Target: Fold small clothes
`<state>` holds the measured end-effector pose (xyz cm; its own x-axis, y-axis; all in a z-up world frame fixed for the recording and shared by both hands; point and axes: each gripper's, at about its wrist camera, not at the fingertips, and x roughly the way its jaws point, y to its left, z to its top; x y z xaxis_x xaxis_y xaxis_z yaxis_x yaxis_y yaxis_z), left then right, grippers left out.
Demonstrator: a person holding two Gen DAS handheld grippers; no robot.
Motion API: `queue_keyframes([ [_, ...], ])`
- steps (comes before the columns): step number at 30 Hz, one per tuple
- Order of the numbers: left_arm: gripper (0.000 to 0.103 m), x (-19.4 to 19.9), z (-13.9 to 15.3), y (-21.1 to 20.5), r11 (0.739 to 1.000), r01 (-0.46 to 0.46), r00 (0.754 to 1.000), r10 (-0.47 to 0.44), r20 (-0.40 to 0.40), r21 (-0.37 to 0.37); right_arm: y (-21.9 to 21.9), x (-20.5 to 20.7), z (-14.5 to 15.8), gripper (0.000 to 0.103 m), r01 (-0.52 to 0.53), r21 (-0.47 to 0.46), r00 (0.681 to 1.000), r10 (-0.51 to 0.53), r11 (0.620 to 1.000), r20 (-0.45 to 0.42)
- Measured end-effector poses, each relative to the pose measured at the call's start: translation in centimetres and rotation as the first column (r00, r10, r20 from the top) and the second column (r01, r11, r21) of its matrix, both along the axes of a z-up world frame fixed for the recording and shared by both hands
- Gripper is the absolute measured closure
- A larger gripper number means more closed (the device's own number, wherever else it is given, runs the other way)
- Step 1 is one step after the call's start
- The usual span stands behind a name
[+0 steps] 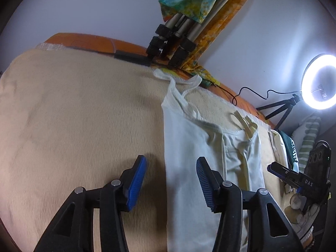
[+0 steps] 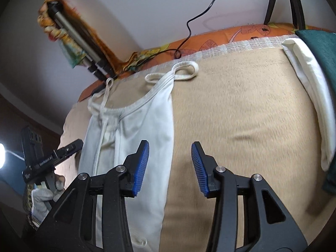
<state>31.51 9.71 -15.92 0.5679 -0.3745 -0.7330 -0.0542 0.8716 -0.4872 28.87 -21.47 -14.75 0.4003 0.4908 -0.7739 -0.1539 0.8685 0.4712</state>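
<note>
A white strappy top point(image 1: 189, 147) lies folded lengthwise in a narrow strip on a beige blanket point(image 1: 73, 115). It also shows in the right wrist view point(image 2: 147, 121), straps toward the far edge. My left gripper point(image 1: 171, 168) is open and empty, hovering over the top's left edge. My right gripper point(image 2: 170, 153) is open and empty, over the top's right edge. The right gripper also appears at the right of the left wrist view point(image 1: 273, 169). The left gripper appears at the left of the right wrist view point(image 2: 77, 143).
A folded white garment point(image 2: 310, 96) and a dark green one point(image 2: 321, 48) lie at the blanket's right side. A tripod point(image 1: 174, 40) wrapped in colourful cloth stands at the far edge. A ring light point(image 1: 321, 82) on a small tripod and a black cable point(image 2: 189, 25) are behind.
</note>
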Motion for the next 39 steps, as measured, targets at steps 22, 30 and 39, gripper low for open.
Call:
queue_keyframes([
  [22, 0.102, 6.6, 0.1, -2.4, 0.984, 0.056, 0.997, -0.064, 0.043, 0.167, 4.1, 6.5, -1.6, 0.098, -0.016, -0.108, 0.999, 0.022, 0.994, 0.050],
  [30, 0.102, 4.5, 2.3, -2.3, 0.992, 0.056, 0.994, -0.066, 0.091, 0.109, 3.9, 5.3, 1.2, 0.098, -0.007, -0.059, 0.994, 0.014, 0.998, 0.111],
  [39, 0.102, 0.5, 6.4, -2.9, 0.990, 0.066, 0.984, -0.085, 0.157, 0.123, 3.4, 2.0, 6.0, 0.099, -0.026, -0.053, 0.982, 0.035, 0.998, 0.187],
])
